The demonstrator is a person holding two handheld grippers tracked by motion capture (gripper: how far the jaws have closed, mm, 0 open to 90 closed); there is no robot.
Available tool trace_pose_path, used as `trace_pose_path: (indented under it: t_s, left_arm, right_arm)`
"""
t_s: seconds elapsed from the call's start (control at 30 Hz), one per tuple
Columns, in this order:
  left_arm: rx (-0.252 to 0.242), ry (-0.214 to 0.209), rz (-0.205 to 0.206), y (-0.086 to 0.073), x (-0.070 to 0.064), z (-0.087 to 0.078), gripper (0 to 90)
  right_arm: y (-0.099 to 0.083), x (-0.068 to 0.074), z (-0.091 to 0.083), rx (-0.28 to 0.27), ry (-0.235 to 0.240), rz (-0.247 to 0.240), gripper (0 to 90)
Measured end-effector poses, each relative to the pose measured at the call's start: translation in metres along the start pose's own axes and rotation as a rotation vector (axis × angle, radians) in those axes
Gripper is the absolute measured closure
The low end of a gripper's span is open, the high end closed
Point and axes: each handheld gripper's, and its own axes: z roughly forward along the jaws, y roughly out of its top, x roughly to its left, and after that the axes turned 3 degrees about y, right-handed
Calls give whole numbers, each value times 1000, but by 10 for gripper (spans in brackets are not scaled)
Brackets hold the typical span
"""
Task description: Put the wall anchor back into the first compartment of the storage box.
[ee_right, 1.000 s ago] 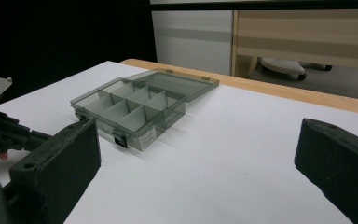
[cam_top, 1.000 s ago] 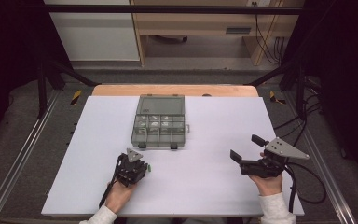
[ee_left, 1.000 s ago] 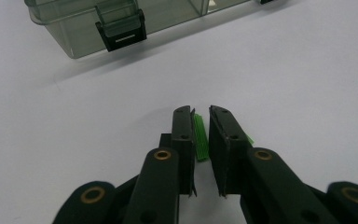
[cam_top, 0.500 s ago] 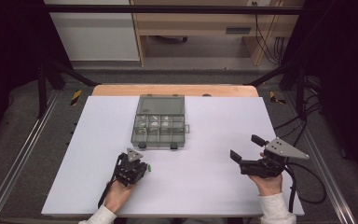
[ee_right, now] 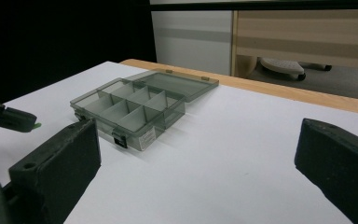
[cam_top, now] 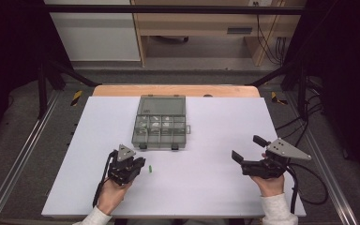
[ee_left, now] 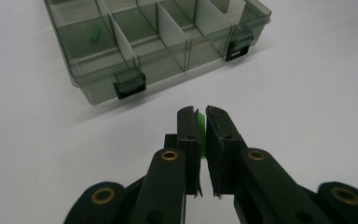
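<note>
The left gripper (ee_left: pixel 200 122) pinched a green piece (ee_left: pixel 200 127), the open box (ee_left: pixel 158 42) just above it in frame; the right gripper (cam_top: pixel 246 155) gaped empty.

A white table (cam_top: pixel 206 197) stands before a wooden desk (cam_top: pixel 192 23) on a grey floor (cam_top: pixel 28 154).

The smoky grey see-through plastic compartment box (ee_left: pixel 135 56) looks glossy and smooth. The small bright green plastic piece (ee_left: pixel 201 128) sits between matt black plastic jaws with brass-coloured rivets. The white tabletop (cam_top: pixel 206 187) is smooth and matt, edged in pale wood.
</note>
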Motion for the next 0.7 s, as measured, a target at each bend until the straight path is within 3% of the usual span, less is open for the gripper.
trace_pose_path:
  t_s: [0.27,0.43,0.7]
  left_arm:
    - [-61,-6,-3,15,7,-14,835]
    - [-121,-2,-3,31,14,-25,835]
    - [-163,15,6,57,26,-31,835]
  right_arm:
    - [0,0,-1,2,-3,-1,5]
    - [1,1,0,2,-4,-4,5]
    - [0,0,0,2,-5,-2,5]
